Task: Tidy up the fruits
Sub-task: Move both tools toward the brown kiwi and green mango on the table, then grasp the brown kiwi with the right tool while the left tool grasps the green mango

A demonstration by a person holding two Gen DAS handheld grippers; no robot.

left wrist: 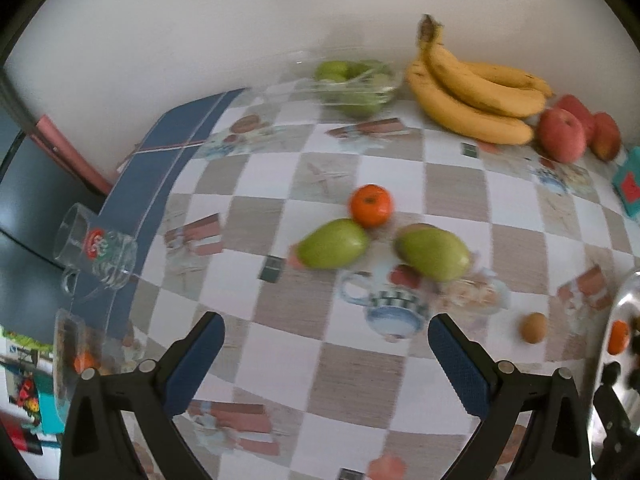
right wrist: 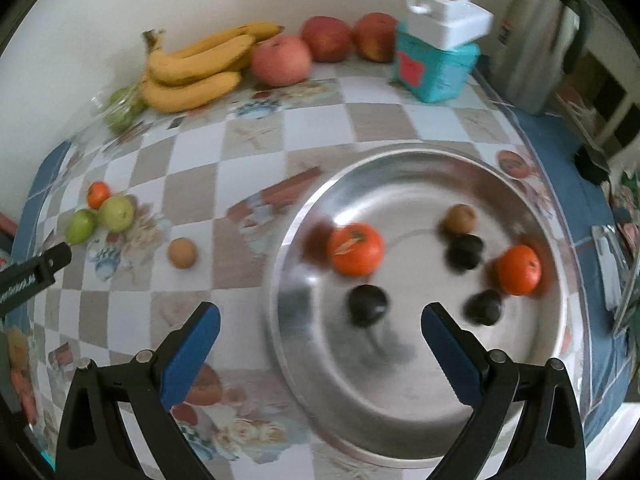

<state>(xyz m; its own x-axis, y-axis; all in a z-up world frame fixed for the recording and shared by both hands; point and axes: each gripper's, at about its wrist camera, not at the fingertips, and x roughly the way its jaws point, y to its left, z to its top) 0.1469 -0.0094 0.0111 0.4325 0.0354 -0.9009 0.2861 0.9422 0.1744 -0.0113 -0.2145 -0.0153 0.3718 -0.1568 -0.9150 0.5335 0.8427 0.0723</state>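
Two grippers over the checked table point(left wrist: 360, 364), both spread wide with nothing between their pads.

Largest first: I see the steel bowl point(right wrist: 404, 432) under my right gripper point(right wrist: 320, 320), holding two oranges point(right wrist: 355, 249), three dark fruits point(right wrist: 367, 305) and a brown one point(right wrist: 460, 218). Bananas point(left wrist: 472, 98) and apples point(left wrist: 560, 134) lie far by the wall. My left gripper point(left wrist: 326, 332) faces two green mangoes point(left wrist: 334, 243) touching a tangerine point(left wrist: 370, 205); a small brown fruit point(left wrist: 533, 327) sits alone to the right.
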